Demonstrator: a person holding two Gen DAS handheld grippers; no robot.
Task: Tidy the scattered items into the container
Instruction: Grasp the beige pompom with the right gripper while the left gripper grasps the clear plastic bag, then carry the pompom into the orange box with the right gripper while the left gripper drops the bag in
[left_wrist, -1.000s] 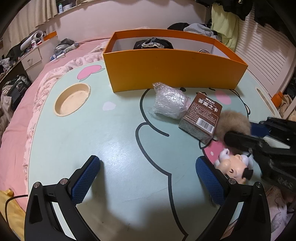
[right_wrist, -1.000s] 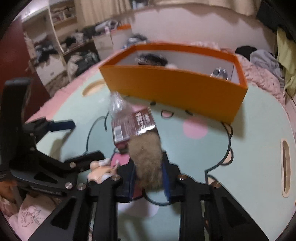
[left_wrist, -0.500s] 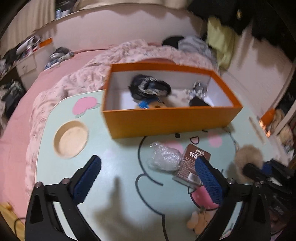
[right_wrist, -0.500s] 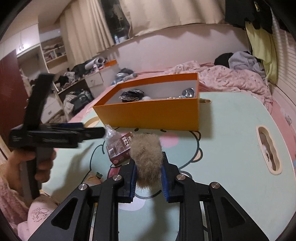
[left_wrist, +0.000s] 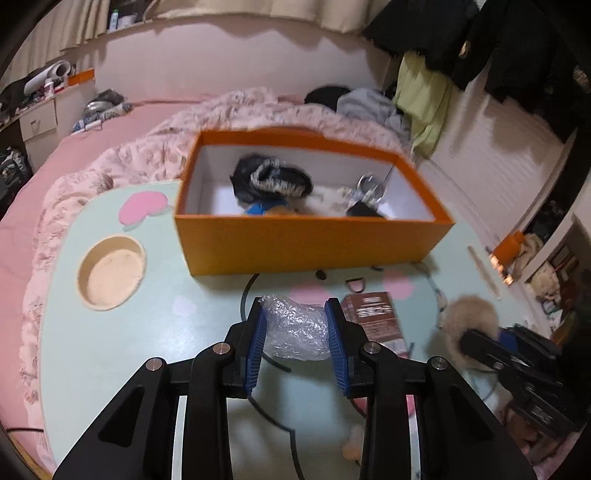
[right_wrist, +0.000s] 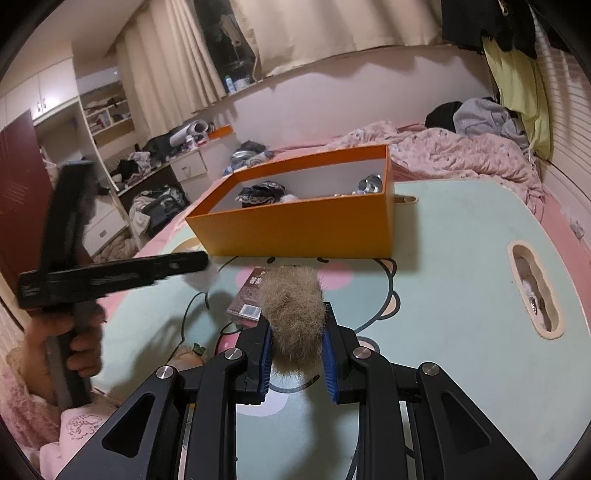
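My left gripper (left_wrist: 297, 332) is shut on a clear crumpled plastic bag (left_wrist: 297, 328) and holds it above the table, short of the orange box (left_wrist: 306, 242). The box holds a dark cloth item (left_wrist: 271, 177) and several small things. My right gripper (right_wrist: 295, 339) is shut on a tan fur ball (right_wrist: 293, 310), raised over the table; the ball also shows in the left wrist view (left_wrist: 467, 319). A brown card box (left_wrist: 375, 319) lies flat on the table, also in the right wrist view (right_wrist: 249, 291). A small doll (right_wrist: 188, 352) lies near the front edge.
The mint cartoon table (right_wrist: 461, 258) has a round cup recess (left_wrist: 110, 271) at the left and a slot handle (right_wrist: 535, 291) at the right. A pink bed with a quilt (left_wrist: 229, 110) lies behind the box. The left gripper's black body (right_wrist: 107, 277) shows in the right wrist view.
My left gripper has closed on the plastic bag and lifted it. My right gripper has kept the fur ball and risen a little.
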